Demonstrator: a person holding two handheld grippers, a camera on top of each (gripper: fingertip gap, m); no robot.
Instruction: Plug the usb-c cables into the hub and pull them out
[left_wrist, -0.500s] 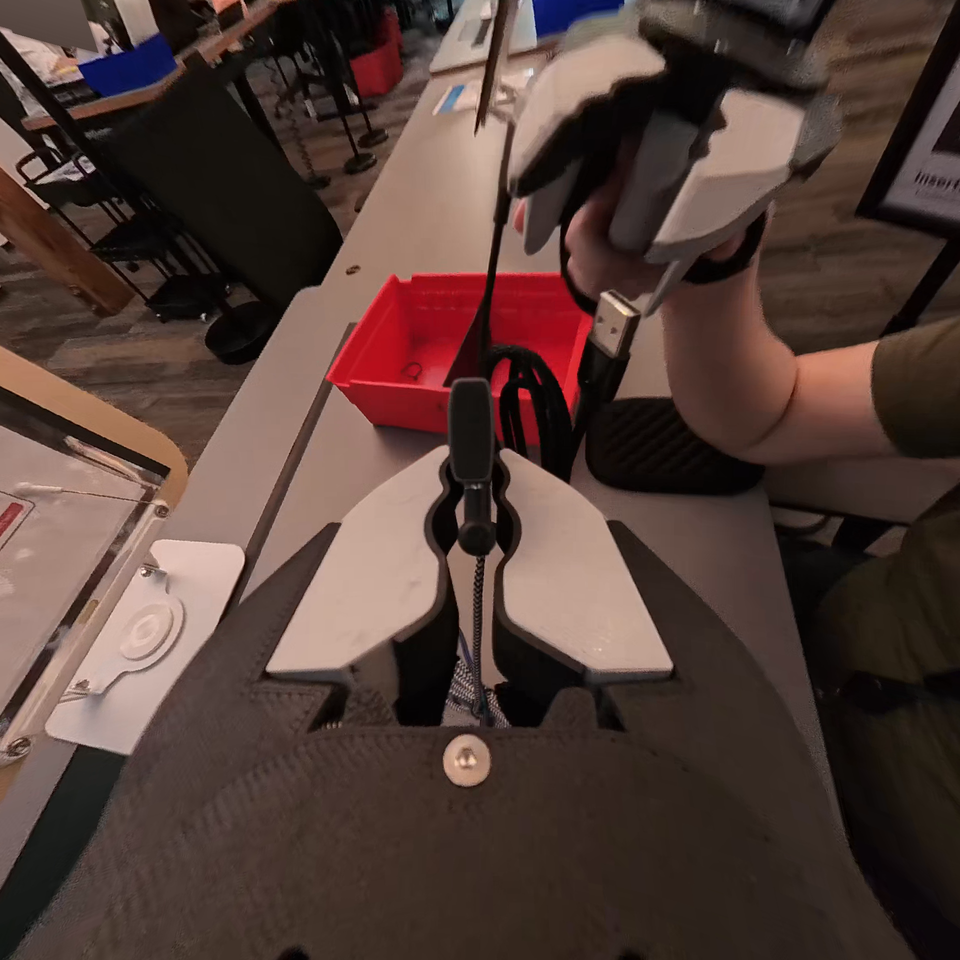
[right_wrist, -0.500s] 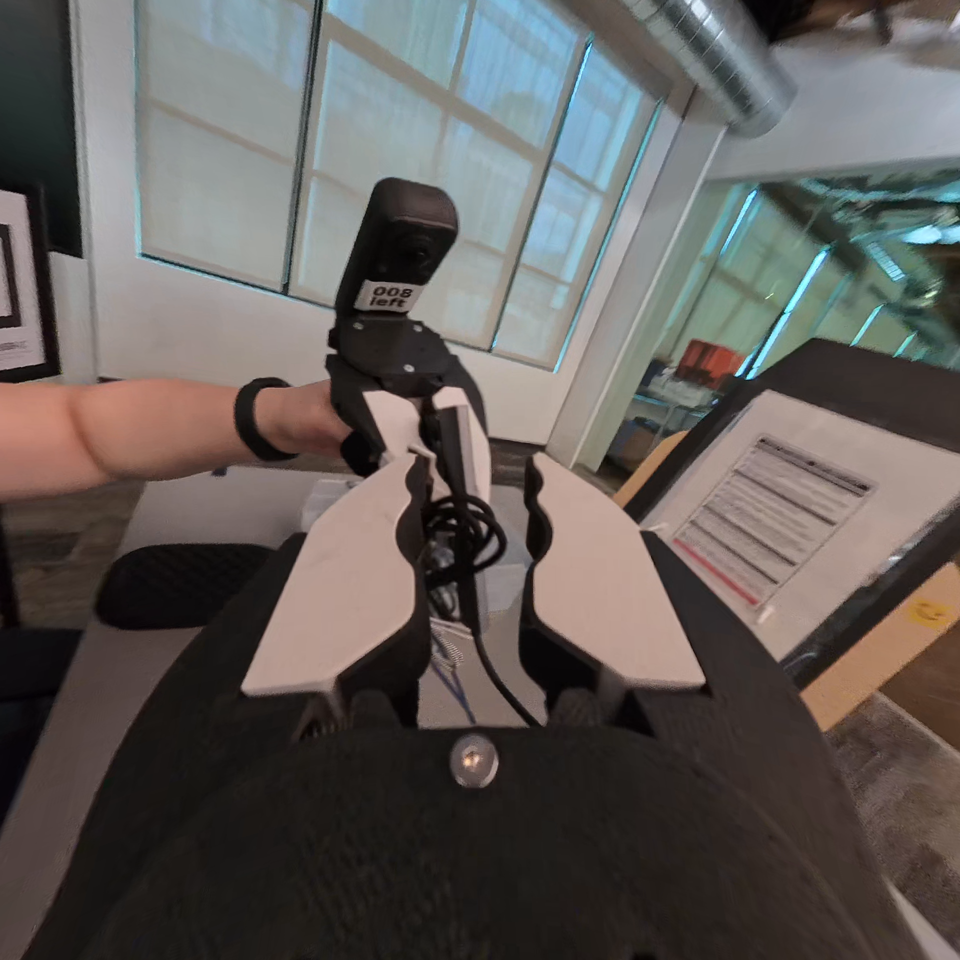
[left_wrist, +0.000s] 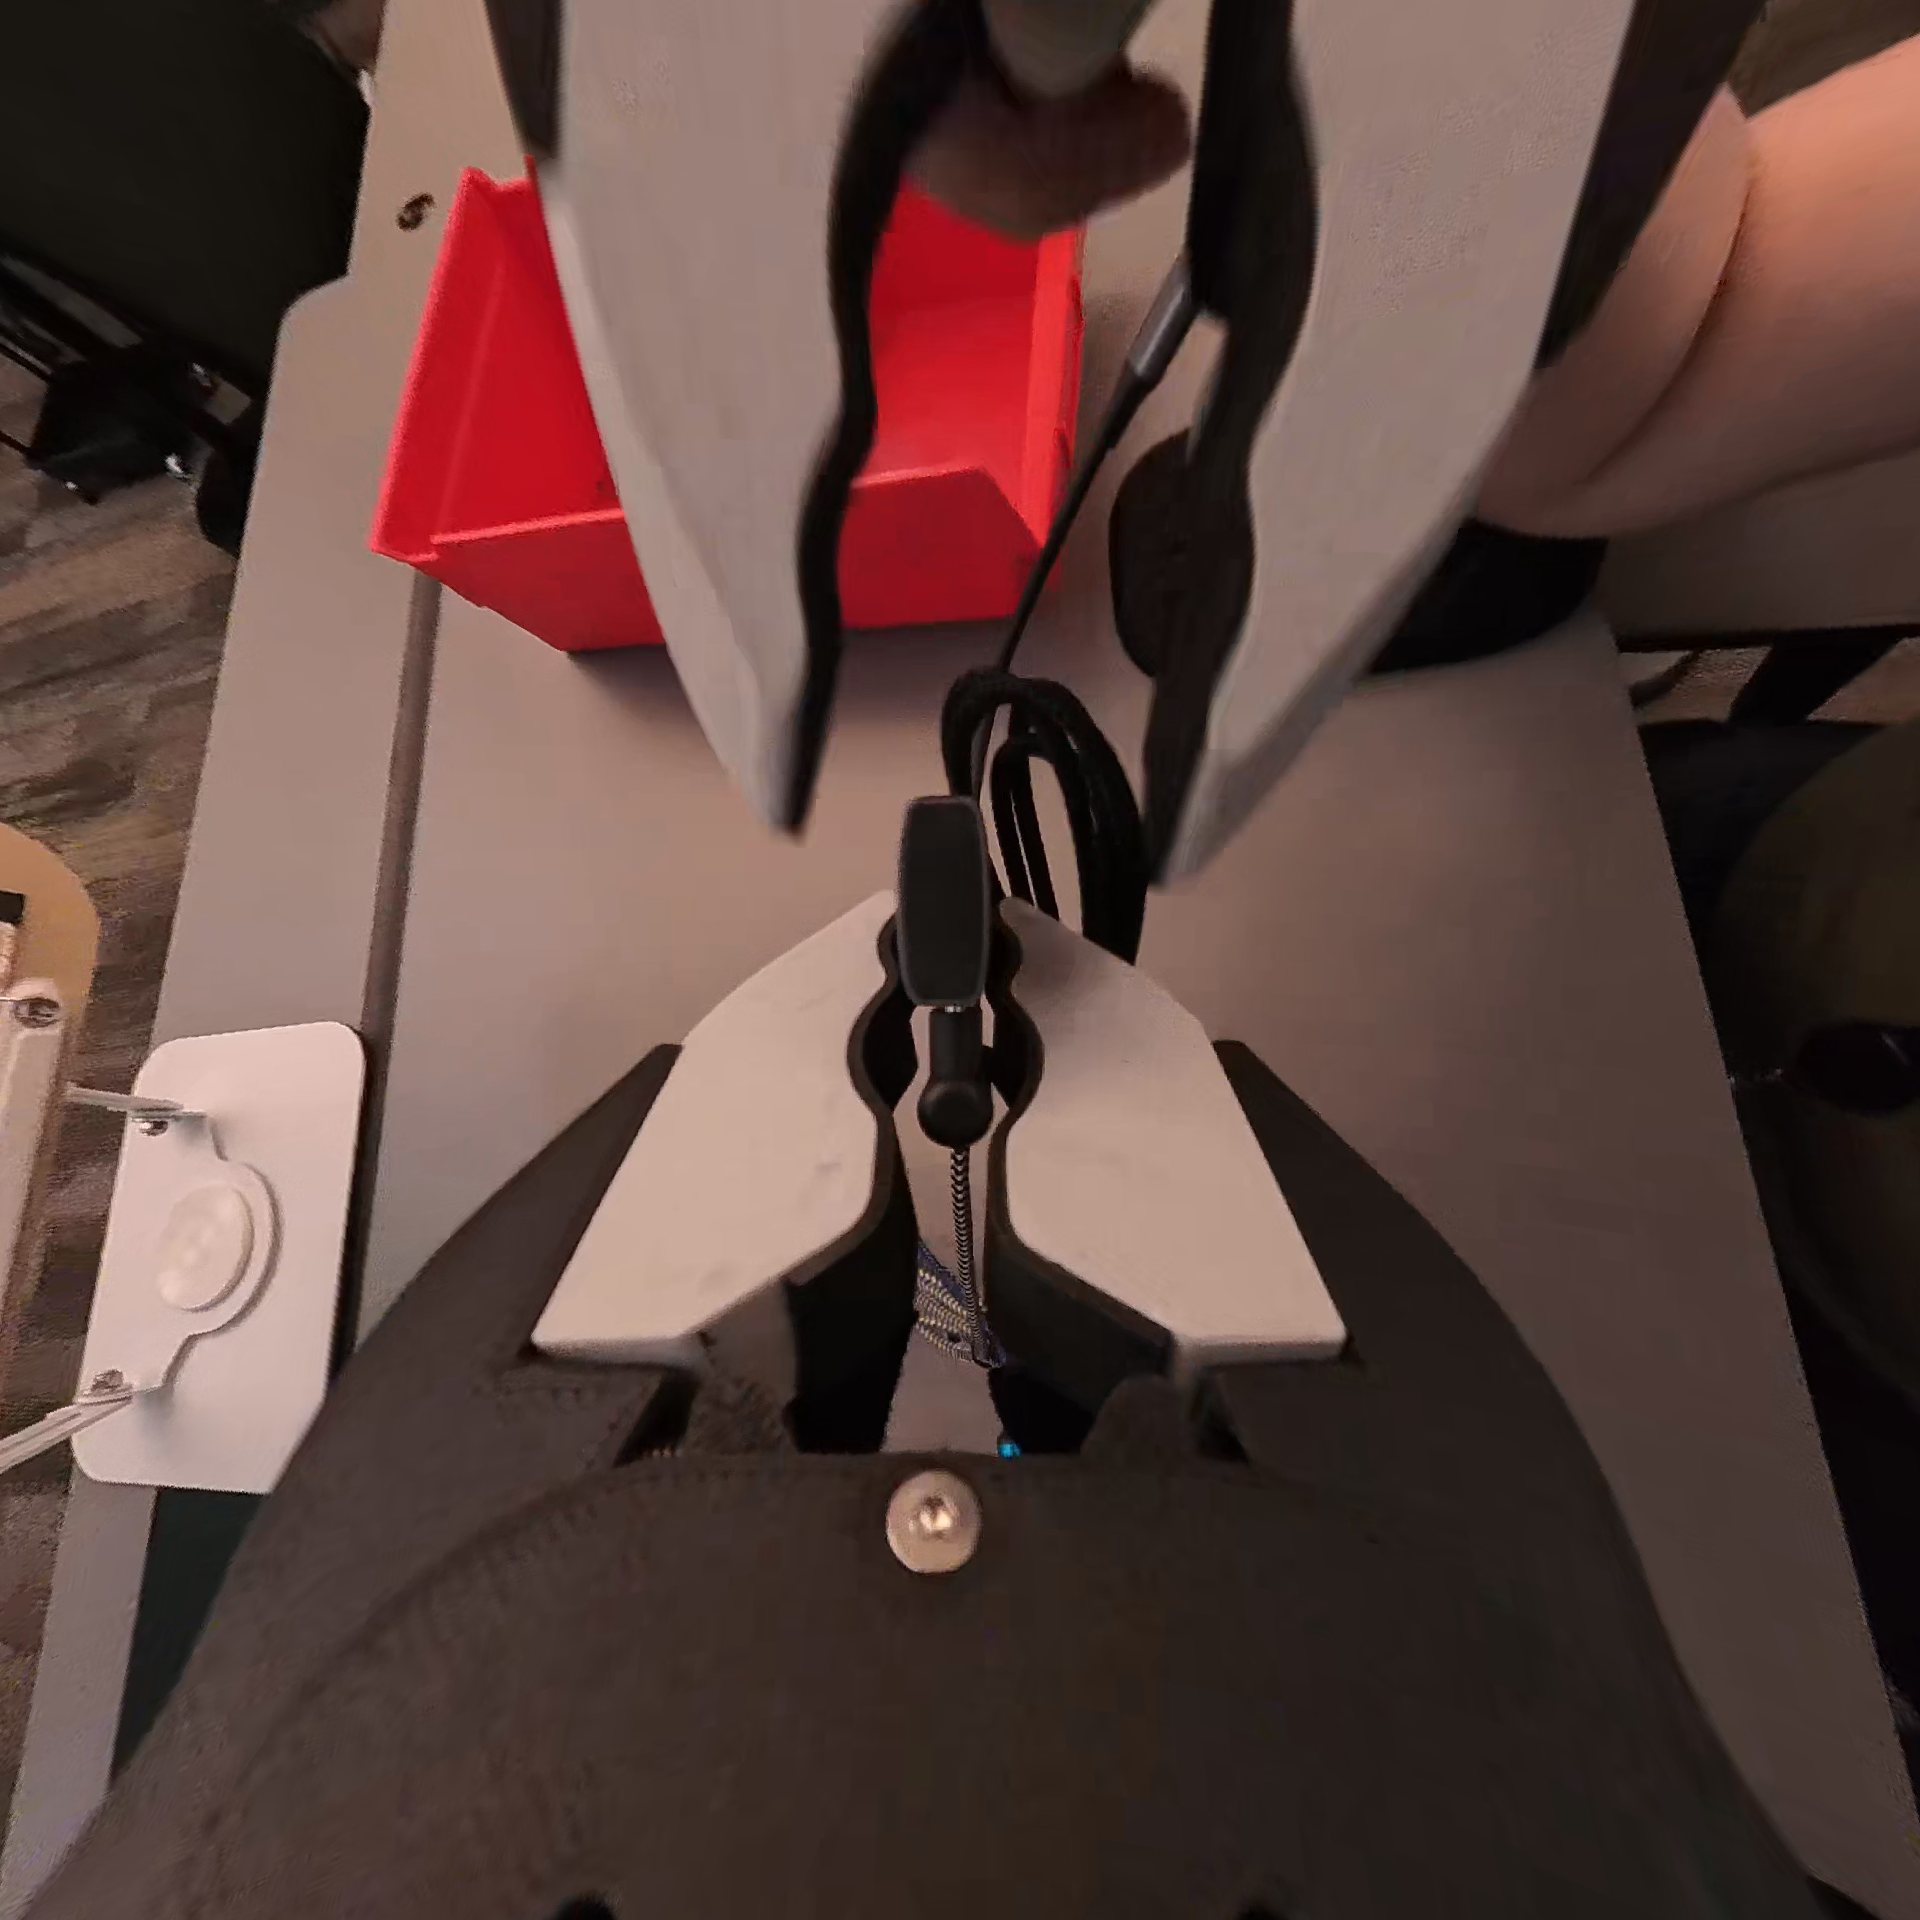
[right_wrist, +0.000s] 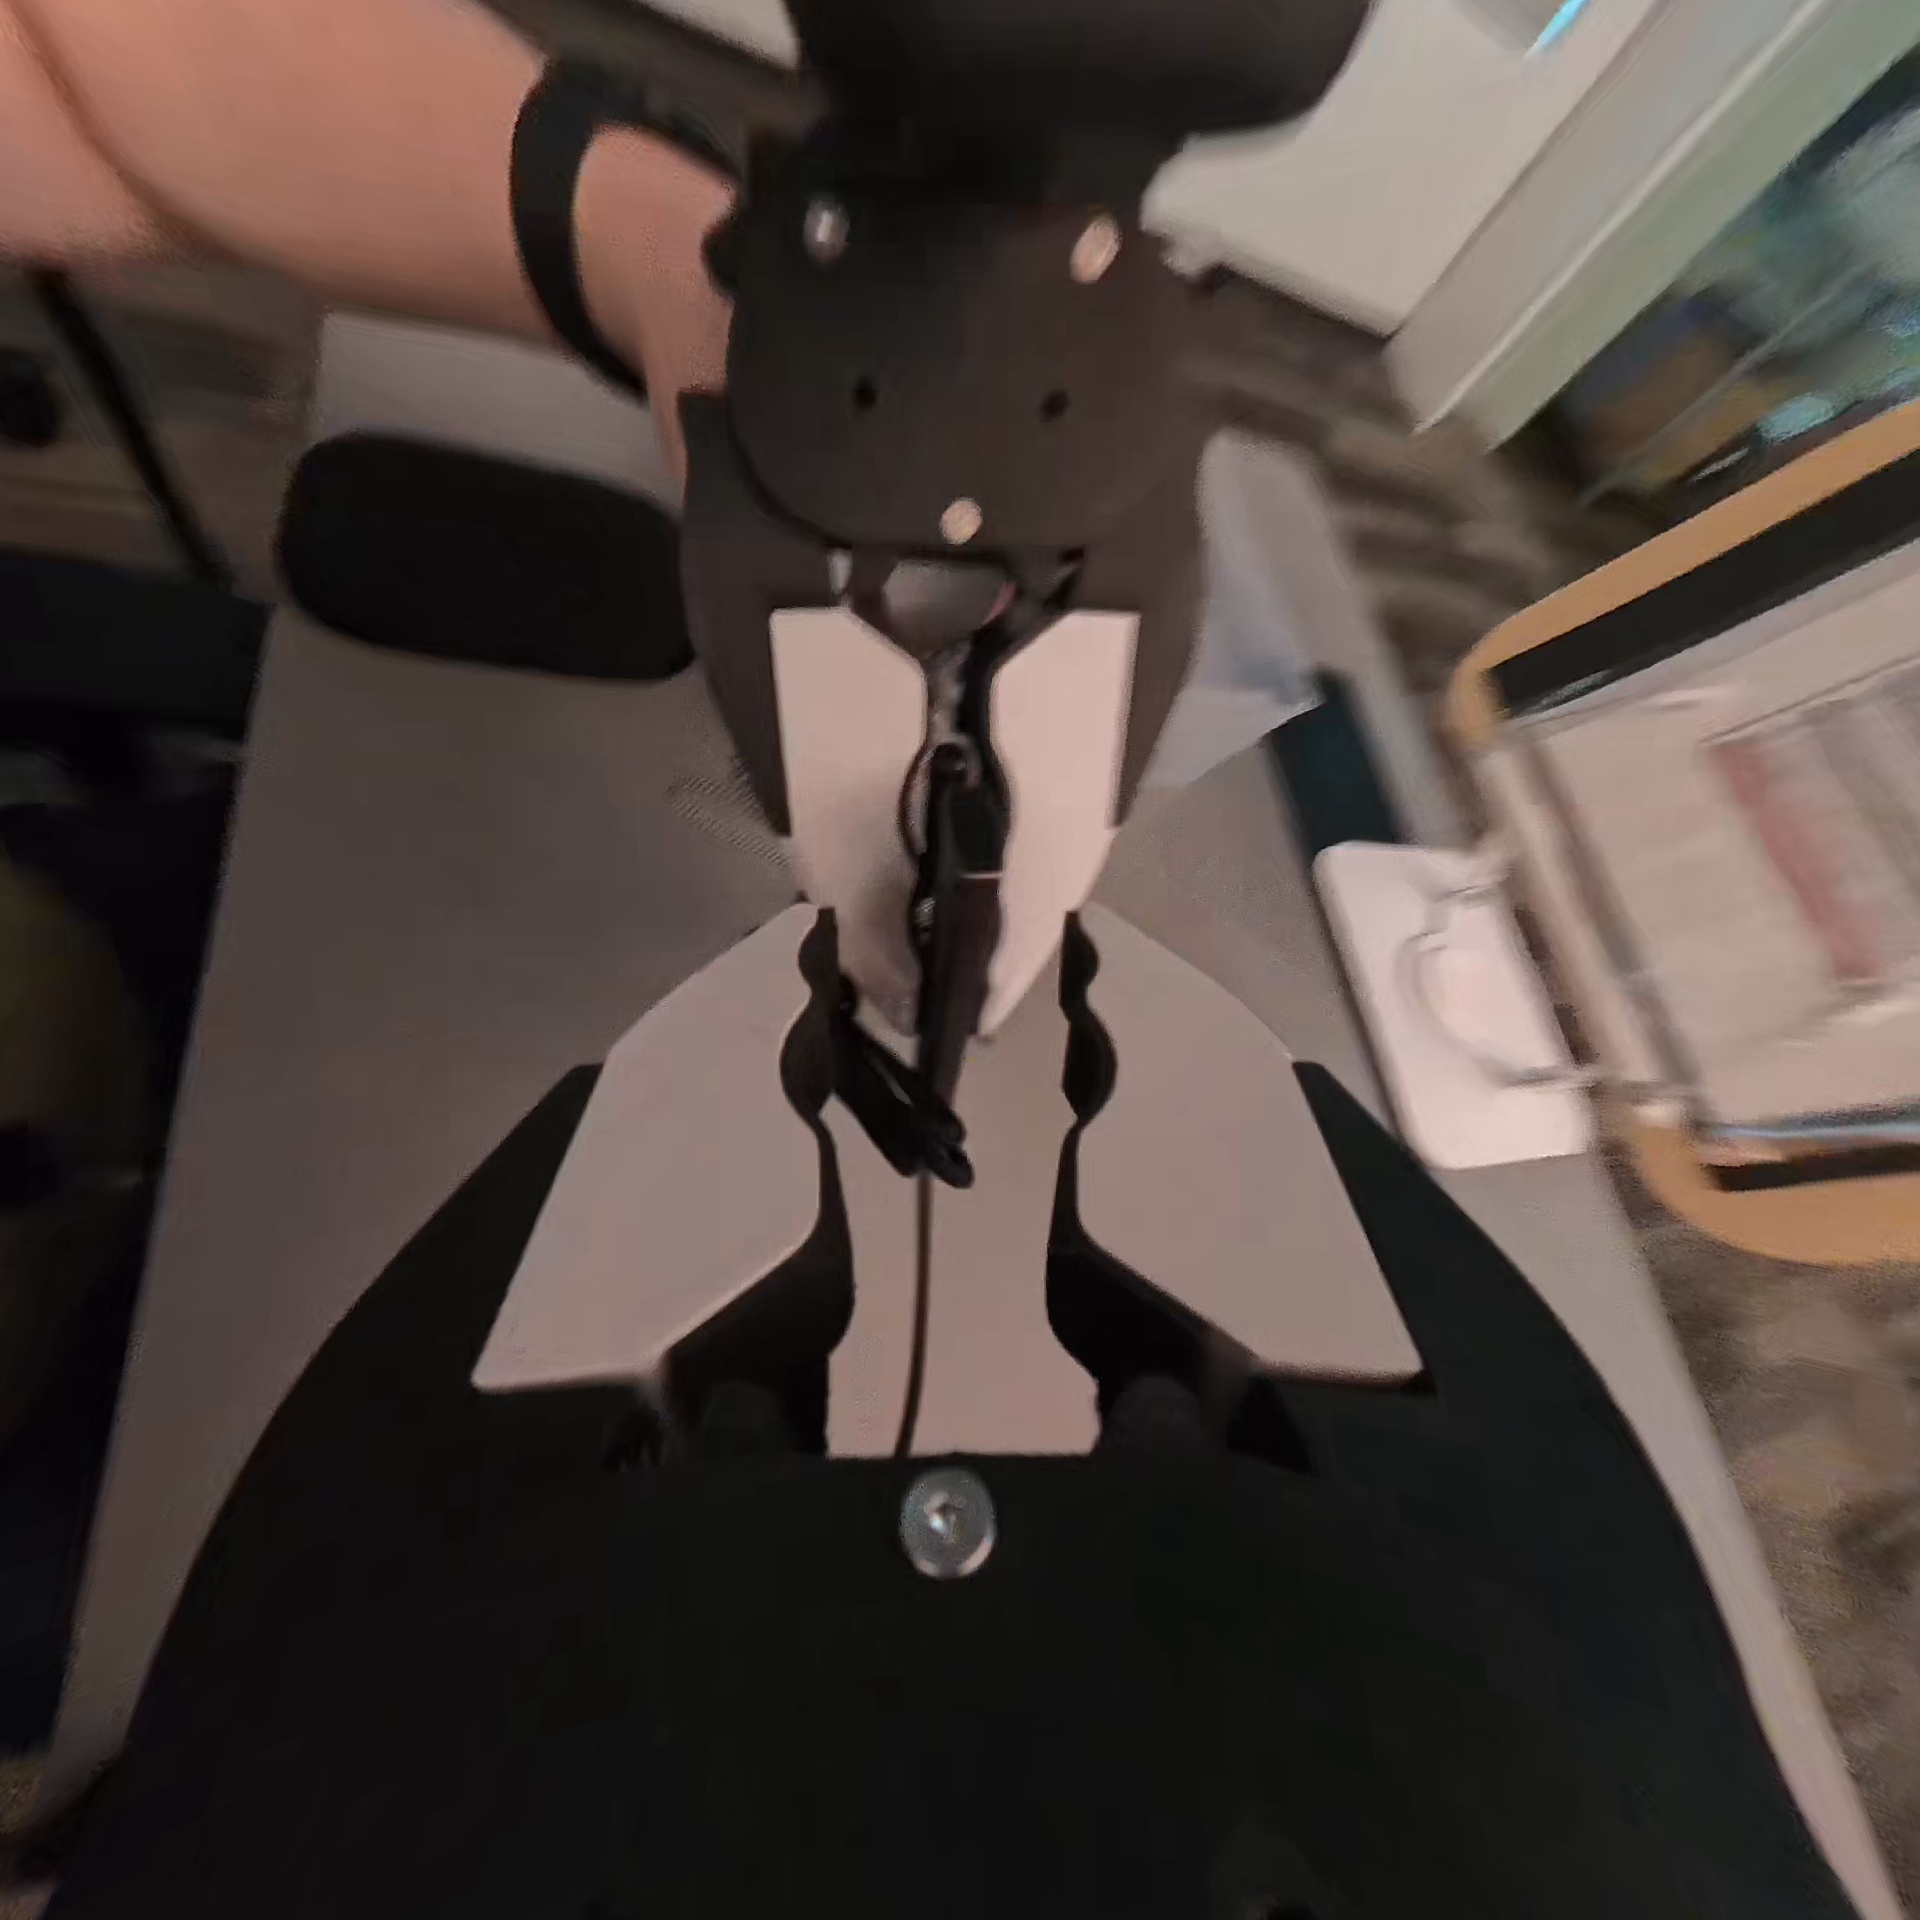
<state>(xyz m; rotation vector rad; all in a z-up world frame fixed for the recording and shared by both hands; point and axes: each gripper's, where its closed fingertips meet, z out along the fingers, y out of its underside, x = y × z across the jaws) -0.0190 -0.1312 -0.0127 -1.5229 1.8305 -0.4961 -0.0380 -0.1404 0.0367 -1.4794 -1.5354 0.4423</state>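
Observation:
My left gripper (left_wrist: 943, 920) is shut on a thin black hub (left_wrist: 940, 883), held edge-on above the grey table (left_wrist: 582, 883). A braided lead (left_wrist: 964, 1216) runs back from the hub between my fingers. My right gripper (left_wrist: 977, 847) faces it from just ahead, open, its tips either side of the hub's end. A black coiled cable (left_wrist: 1039, 810) hangs behind the hub, and its grey plug (left_wrist: 1164, 332) lies against the right gripper's inner finger. In the right wrist view my right gripper (right_wrist: 945, 920) is open around the left gripper (right_wrist: 940, 1023), the hub (right_wrist: 961, 935) and the cable coil (right_wrist: 904, 1101).
A red bin (left_wrist: 499, 416) stands on the table beyond the grippers. A black padded rest (left_wrist: 1153, 551) lies at its right, under a person's forearm (left_wrist: 1714, 312). A white base plate (left_wrist: 208, 1247) of a clear stand sits at the table's left edge. About 5 centimeters separates my left fingertips from my right.
The right gripper has come down and in from high above the bin to just in front of the hub, still open. Both views now tilt down at the table. The left gripper still holds the hub.

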